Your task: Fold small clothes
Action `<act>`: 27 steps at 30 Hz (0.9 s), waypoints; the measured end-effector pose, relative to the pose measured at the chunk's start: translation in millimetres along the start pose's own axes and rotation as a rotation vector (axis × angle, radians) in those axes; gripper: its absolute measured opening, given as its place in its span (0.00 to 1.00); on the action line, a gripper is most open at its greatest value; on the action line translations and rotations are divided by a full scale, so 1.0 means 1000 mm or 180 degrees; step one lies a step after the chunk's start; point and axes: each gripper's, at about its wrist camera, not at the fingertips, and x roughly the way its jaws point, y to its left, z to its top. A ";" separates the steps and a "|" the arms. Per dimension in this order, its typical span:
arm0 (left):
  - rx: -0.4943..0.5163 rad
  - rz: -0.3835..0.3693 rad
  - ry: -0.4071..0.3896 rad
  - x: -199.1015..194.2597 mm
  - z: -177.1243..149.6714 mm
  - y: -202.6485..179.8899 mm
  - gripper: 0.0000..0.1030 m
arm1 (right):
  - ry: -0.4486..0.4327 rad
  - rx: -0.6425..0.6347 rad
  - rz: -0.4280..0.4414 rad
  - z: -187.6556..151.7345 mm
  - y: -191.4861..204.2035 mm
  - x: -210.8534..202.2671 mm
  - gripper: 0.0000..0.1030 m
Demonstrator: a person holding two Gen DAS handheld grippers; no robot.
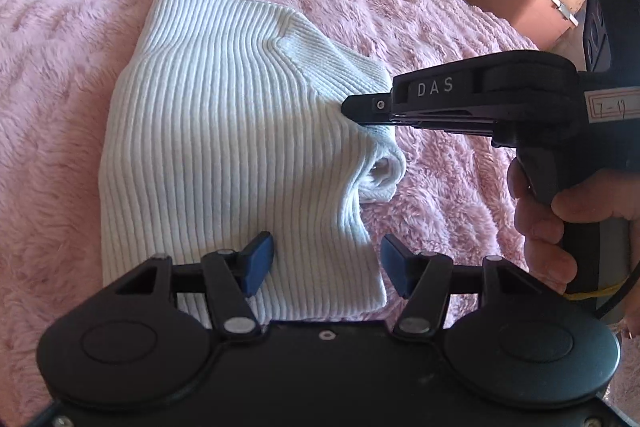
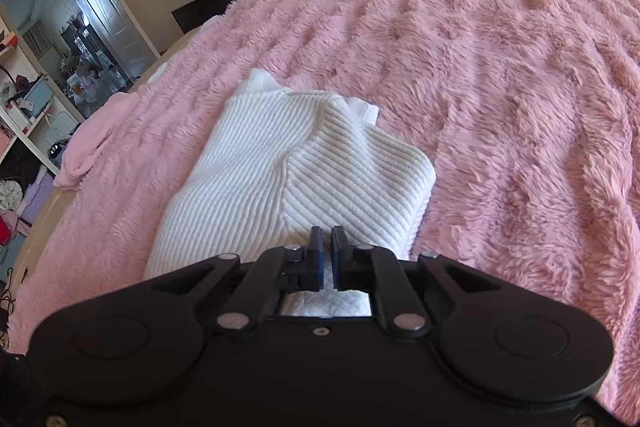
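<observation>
Blue pads on your right gripper (image 2: 327, 253) are pinched nearly together on the sleeve fold of the white ribbed sweater (image 1: 224, 155); your left gripper (image 1: 326, 261) is spread wide, holding nothing, poised over the hem nearest you; the garment lies partly folded on the fluffy pink blanket (image 2: 500, 75); judging by this, you're mid sleeve-fold; next, lay that sleeve flat across the body, then release.

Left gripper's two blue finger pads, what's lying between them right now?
In the left wrist view, the open left gripper has the white ribbed knit sweater lying between its pads, its right edge there, plus a strip of fluffy pink blanket.
</observation>
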 end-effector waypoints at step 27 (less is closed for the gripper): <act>-0.0418 0.0156 -0.0425 -0.016 0.064 0.068 0.61 | -0.0076 0.0159 -0.0262 0.032 -0.025 0.034 0.06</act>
